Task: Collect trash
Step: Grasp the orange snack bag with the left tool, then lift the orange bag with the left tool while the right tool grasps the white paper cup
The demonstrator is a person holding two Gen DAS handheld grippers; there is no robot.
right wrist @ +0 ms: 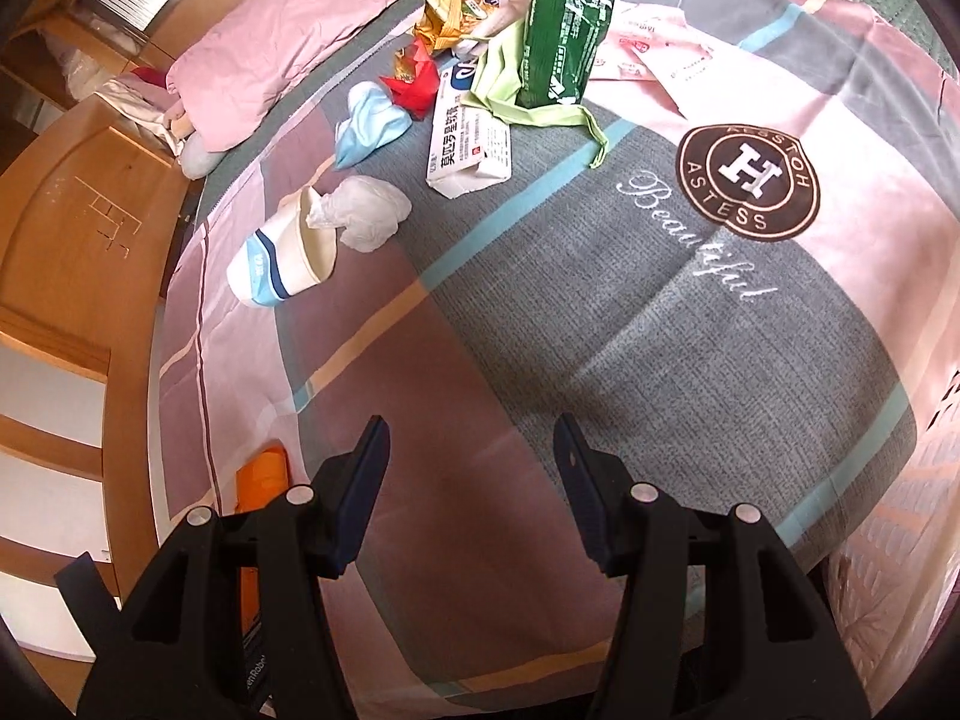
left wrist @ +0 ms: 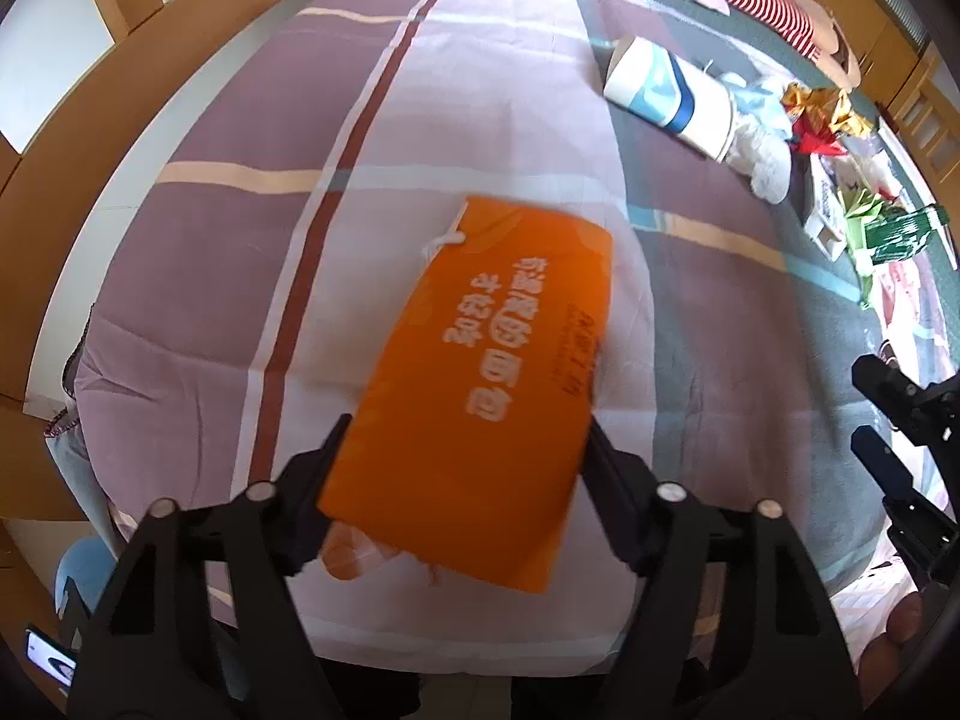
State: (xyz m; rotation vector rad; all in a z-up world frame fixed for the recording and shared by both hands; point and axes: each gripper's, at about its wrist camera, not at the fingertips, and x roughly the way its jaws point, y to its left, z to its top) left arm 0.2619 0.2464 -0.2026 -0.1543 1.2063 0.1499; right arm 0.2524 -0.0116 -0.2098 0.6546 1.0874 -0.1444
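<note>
Left gripper (left wrist: 465, 438) pinches the orange bag (left wrist: 480, 372) over the bedspread (left wrist: 240, 276), probably as the trash collector, while right gripper (right wrist: 471, 438) hangs spread and empty, aimed at the paper cup (right wrist: 282, 258), tissue (right wrist: 372, 210) and wrappers (right wrist: 462, 6) further up.

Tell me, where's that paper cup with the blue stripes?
The paper cup lies on its side on the bedspread, far left in the right wrist view, its open mouth touching a crumpled white tissue, below the pink pillow.

Orange bag (left wrist: 480, 372) (white lettering), green packet (right wrist: 564, 30), plaid bedspread (right wrist: 600, 312).
</note>
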